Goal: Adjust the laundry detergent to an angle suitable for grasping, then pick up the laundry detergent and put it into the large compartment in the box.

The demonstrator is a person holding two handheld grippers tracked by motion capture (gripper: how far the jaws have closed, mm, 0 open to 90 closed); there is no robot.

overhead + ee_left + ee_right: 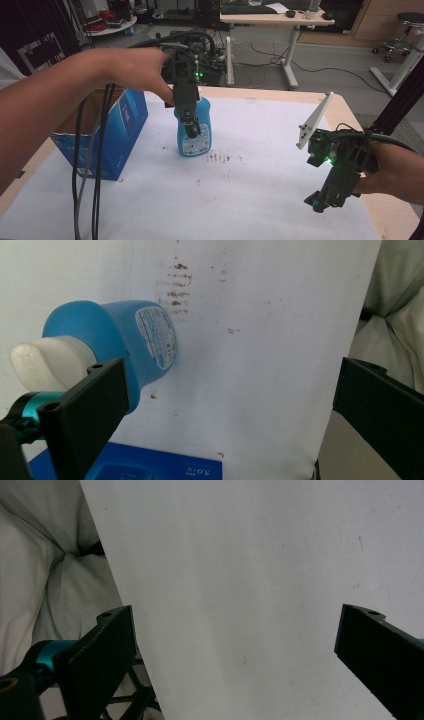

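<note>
A blue bottle [204,120] with a white cap stands upright on the white-covered table [260,130], left of centre. My left gripper [191,131] hangs jaws-down right over it, held by a hand coming from the left. In the left gripper view the bottle [100,335] lies against the left jaw, its cap [45,362] partly behind it, and my left gripper [232,390] is open wide with nothing gripped. My right gripper [320,200] hovers near the table's right front edge. In its own view my right gripper [235,630] is open over bare white paper.
An open blue cardboard box [112,135] stands at the table's left edge, close to the bottle; its top [150,470] shows below the left jaws. Brown smudges [218,157] mark the paper just right of the bottle. Cables [90,175] trail down from the left arm.
</note>
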